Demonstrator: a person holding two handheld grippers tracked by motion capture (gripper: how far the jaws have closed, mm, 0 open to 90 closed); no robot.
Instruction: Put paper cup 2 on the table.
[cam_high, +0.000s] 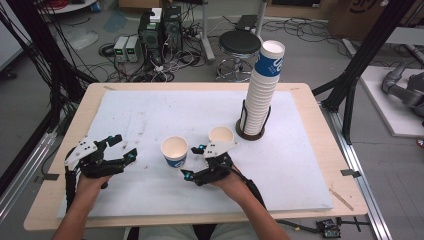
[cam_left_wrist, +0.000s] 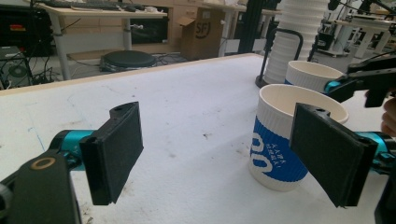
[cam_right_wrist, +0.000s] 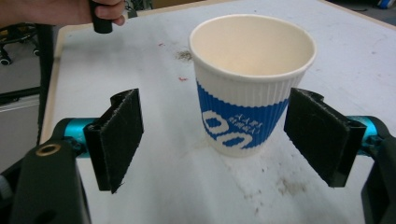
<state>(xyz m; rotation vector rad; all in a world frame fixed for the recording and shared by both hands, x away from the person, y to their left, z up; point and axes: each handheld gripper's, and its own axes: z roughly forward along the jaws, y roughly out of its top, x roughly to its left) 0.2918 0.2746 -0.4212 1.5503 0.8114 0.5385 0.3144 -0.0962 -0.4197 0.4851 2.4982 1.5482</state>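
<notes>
Right tongs (cam_high: 192, 161) spread wide, paper cup (cam_high: 174, 151) mid-frame standing free; left tongs (cam_high: 125, 148) spread, empty. I'd back off straight so the pads don't tip it.

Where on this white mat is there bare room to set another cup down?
The widest free patch is the far left of the white mat, beyond the left tongs and left of the cup stack. The near right corner, right of the right tongs, is also bare. The middle is crowded: two loose cups stand there.
</notes>
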